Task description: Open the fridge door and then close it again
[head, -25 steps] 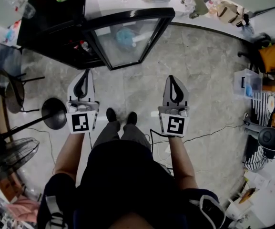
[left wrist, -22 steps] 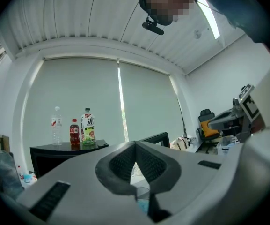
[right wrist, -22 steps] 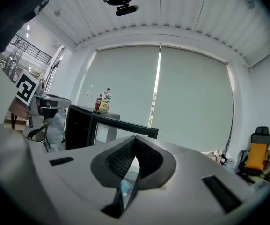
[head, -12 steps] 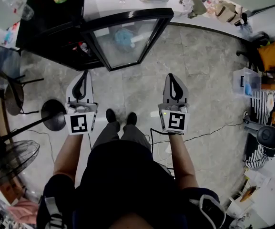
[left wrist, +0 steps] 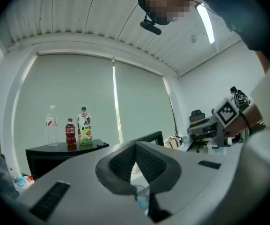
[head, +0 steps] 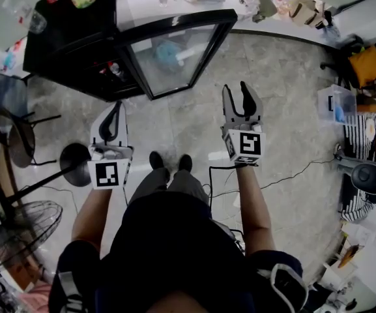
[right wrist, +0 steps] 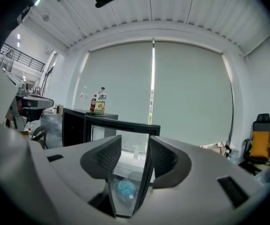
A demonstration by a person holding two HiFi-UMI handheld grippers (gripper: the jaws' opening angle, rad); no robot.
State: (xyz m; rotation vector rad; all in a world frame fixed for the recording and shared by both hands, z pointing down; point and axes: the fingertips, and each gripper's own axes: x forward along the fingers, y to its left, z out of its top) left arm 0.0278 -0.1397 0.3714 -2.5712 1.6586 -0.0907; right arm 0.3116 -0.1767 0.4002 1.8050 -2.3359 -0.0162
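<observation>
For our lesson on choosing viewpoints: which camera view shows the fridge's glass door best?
The head view: the whole fridge door shows from above, swung open from the black fridge. The right gripper view shows its top frame and some glass; the left gripper view shows only a corner of the frame.

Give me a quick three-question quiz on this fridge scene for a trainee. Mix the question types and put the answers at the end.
1. True or false: the fridge door is shut.
2. Which one has its jaws apart: the left hand-held gripper or the right hand-held gripper?
3. How many bottles stand on top of the fridge?

Key
1. False. The door stands open.
2. The right hand-held gripper. Its jaws have just been opening and nothing is between them. The left one is shut and empty.
3. Three.
</observation>
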